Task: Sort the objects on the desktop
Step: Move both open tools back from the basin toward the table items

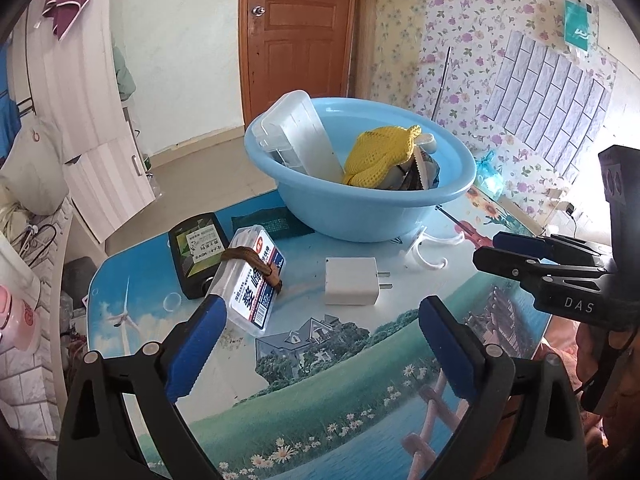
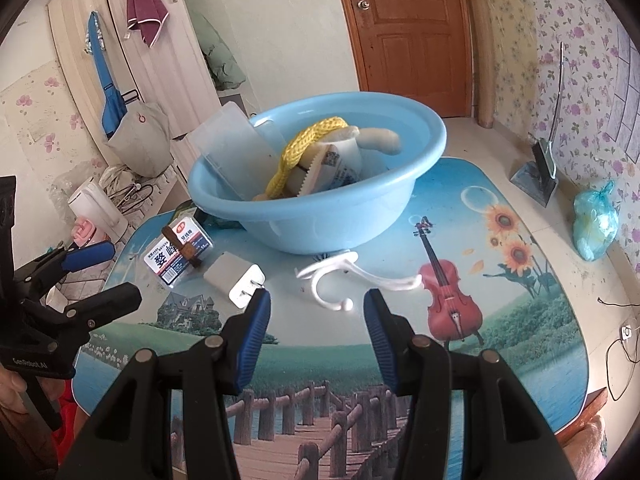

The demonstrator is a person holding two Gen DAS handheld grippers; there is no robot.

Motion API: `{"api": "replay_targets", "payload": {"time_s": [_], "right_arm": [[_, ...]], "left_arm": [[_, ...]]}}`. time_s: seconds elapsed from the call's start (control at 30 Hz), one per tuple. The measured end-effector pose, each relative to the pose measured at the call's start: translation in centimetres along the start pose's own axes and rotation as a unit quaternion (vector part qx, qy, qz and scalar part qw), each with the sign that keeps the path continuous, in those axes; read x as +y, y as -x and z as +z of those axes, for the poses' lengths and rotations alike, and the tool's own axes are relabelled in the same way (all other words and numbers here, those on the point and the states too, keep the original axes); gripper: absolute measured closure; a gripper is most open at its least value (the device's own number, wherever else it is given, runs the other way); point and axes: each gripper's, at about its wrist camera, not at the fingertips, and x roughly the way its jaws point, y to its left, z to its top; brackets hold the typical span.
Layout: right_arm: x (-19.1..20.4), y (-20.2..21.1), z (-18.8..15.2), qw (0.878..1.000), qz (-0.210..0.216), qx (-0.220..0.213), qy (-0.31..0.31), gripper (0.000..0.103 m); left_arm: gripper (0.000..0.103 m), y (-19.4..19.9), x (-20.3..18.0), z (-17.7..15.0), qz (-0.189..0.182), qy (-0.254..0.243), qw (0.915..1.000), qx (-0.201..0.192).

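A light blue basin (image 1: 400,216) (image 2: 340,224) stands on the picture-printed table (image 1: 340,380) (image 2: 500,340). It holds a clear plastic box (image 1: 296,136) (image 2: 228,152), a yellow knit cloth (image 1: 380,152) (image 2: 304,140) and other items. On the table lie a white charger plug (image 1: 352,281) (image 2: 234,278), a clear toothpick box (image 1: 250,280) (image 2: 178,256) with a brown band, a black packet (image 1: 196,252) and a white hook (image 1: 424,250) (image 2: 344,280). My left gripper (image 1: 320,328) is open above the charger. My right gripper (image 2: 316,320) is open just before the hook.
A dark green pouch (image 1: 272,222) lies under the basin's left side. A blue plastic bag (image 2: 596,224) and a dustpan (image 2: 540,168) sit at the right by the floral wall. A wooden door (image 1: 300,28) is behind. Clutter lies off the table's left edge.
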Motion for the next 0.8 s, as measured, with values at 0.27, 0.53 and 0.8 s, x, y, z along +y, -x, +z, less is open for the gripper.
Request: {"api": "replay_targets", "payload": {"time_s": [0.27,0.53,0.8], "right_arm": [[-0.3,-0.2,-0.2,1.0,0.001,0.006,-0.007,0.055],[-0.8,-0.8,-0.2,1.0,-0.001,0.013,-0.016,0.055],[-0.7,-1.6,-0.3,1.0,0.004,0.023,-0.019,0.055]], "left_arm": [[0.006,-0.4,0.8,-0.5,0.006,0.011,0.9999,0.007],[0.006,-1.2,1.2,-0.7,0.003,0.018,0.9998,0.013],[0.006,-2.5,2.2,-1.4,0.001,0.034,0.999,0.028]]}}
